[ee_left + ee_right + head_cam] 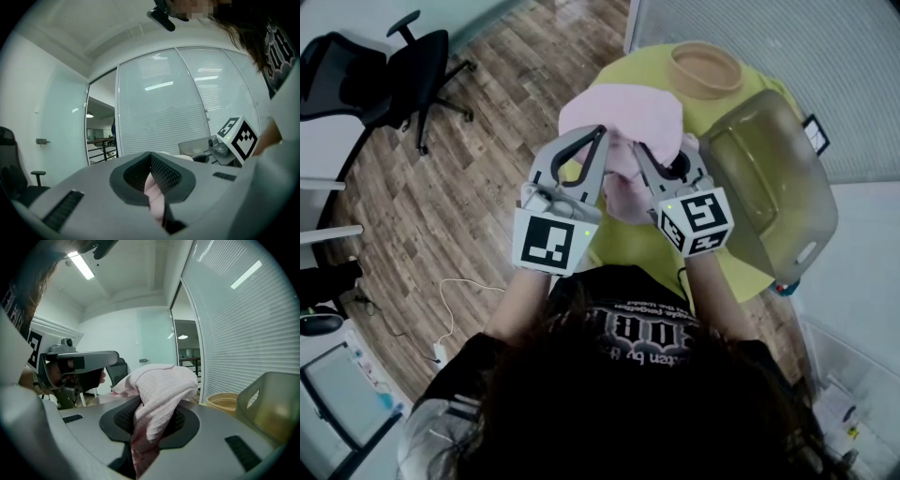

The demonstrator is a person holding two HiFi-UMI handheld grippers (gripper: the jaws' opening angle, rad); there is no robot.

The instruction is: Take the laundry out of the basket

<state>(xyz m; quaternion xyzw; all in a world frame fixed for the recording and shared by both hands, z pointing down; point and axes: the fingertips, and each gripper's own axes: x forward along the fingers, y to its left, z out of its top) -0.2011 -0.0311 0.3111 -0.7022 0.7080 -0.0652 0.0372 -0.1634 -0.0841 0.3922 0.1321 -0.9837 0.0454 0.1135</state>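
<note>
Left gripper view: jaws of the left gripper (pixel 151 176) pinch a thin fold of pink cloth (pixel 154 196); the right gripper (pixel 150 427) clamps a thicker bunch.

We see a pale pink waffle-textured cloth (pixel 623 117), a yellow-green worktop (pixel 623 246), a translucent olive plastic basket (pixel 773 187), a tan woven bowl (pixel 703 89) and a brown wood-grain floor (pixel 487 169).

The pink waffle-textured cloth (pixel 161 390) looks soft, matt and loosely woven. The translucent olive plastic basket (pixel 778 178) is smooth with a slight sheen, while the round tan woven basket (pixel 705 67) looks rough and the brown plank floor (pixel 497 159) shows matt wood grain.
</note>
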